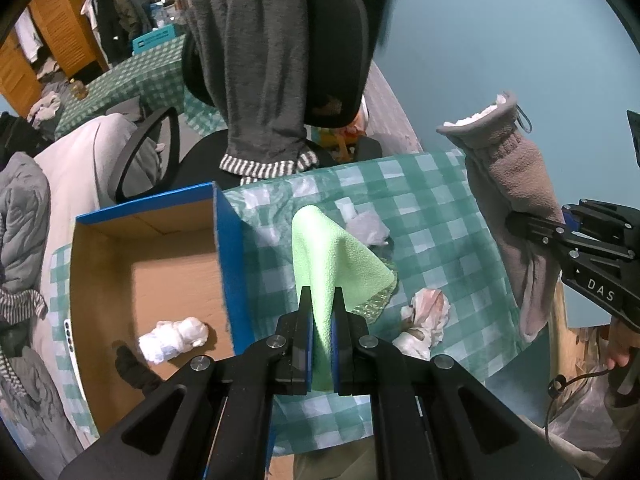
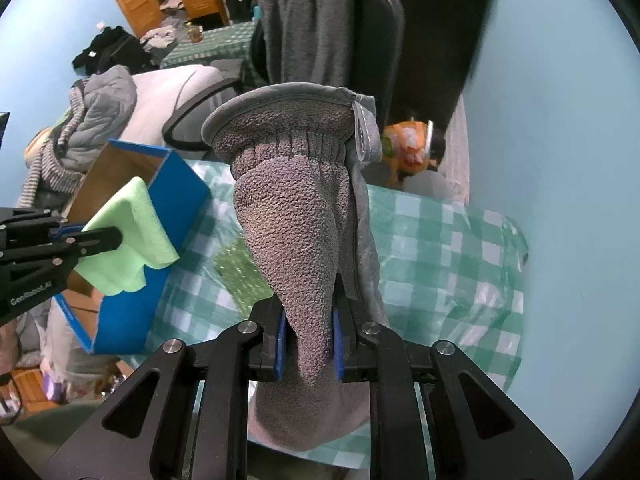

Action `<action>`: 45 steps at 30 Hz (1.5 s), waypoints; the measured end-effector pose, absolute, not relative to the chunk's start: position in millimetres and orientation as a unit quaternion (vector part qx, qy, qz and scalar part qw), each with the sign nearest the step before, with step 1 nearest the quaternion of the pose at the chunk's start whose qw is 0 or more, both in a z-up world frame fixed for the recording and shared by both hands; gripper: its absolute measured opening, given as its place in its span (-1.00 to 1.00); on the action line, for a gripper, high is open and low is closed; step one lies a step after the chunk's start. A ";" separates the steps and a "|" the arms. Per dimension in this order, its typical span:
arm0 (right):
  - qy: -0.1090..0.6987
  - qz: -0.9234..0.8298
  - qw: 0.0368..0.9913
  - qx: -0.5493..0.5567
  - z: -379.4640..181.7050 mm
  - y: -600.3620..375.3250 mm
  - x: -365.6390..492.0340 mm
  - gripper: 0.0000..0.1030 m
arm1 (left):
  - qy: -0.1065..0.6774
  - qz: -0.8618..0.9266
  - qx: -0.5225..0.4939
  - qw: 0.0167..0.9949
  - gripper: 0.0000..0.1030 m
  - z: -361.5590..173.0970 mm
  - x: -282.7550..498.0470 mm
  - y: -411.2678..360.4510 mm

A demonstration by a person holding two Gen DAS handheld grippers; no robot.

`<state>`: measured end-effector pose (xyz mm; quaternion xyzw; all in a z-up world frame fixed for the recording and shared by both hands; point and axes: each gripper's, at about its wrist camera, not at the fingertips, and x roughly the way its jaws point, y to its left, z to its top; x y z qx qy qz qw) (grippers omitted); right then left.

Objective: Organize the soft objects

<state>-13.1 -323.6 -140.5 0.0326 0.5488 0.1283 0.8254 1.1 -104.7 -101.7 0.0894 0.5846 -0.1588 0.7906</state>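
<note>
Both black two-finger grippers are clamped on cloth. Left gripper (image 1: 322,308) pinches a light green microfibre cloth (image 1: 336,264) between its blue-padded fingers (image 1: 306,340); the cloth stands up in a soft peak above the green-and-white checked tablecloth (image 1: 432,208), just beside the right wall of the open cardboard box with blue outer sides (image 1: 230,240). Seen from the right wrist, the same cloth hangs against the blue box wall, near its upper corner.

Right gripper (image 2: 308,332) grips a grey fleece mitten (image 2: 296,216) near its fingertip end, so the elasticated cuff points up and away from the camera. From the left wrist the mitten shows white fluffy lining at the cuff opening and a small cord loop at its side, and it is held clear of the table, well apart from the green cloth.

Inside the box lie a crumpled white bundle (image 1: 174,338) and, near the front wall, a dark sock-like item (image 1: 134,368). On the tablecloth sit a white crumpled plastic piece (image 1: 366,224) behind the cloth and a pinkish-white wad (image 1: 426,320) to its right. Behind the table stands a black office chair (image 1: 340,52) with a dark grey garment with striped cuffs (image 1: 260,72) draped over its back.
</note>
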 end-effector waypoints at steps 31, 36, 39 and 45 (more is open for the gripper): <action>0.522 0.241 0.818 -0.019 -111.7 -190.7 18.0 -0.70 | 0.586 -0.072 0.038 0.807 -0.88 -89.3 -6.0 8.9; 0.521 0.259 0.813 -0.030 -110.3 -167.1 24.8 -0.70 | 0.588 -0.056 0.028 0.807 -0.88 -91.8 -8.1 32.0; 0.521 0.268 0.810 -0.035 -109.9 -154.6 28.5 -0.70 | 0.588 -0.047 0.023 0.807 -0.88 -92.5 -9.1 43.3; 0.520 0.283 0.805 -0.044 -110.6 -129.0 33.0 -0.70 | 0.591 -0.031 0.011 0.806 -0.88 -95.4 -9.2 67.0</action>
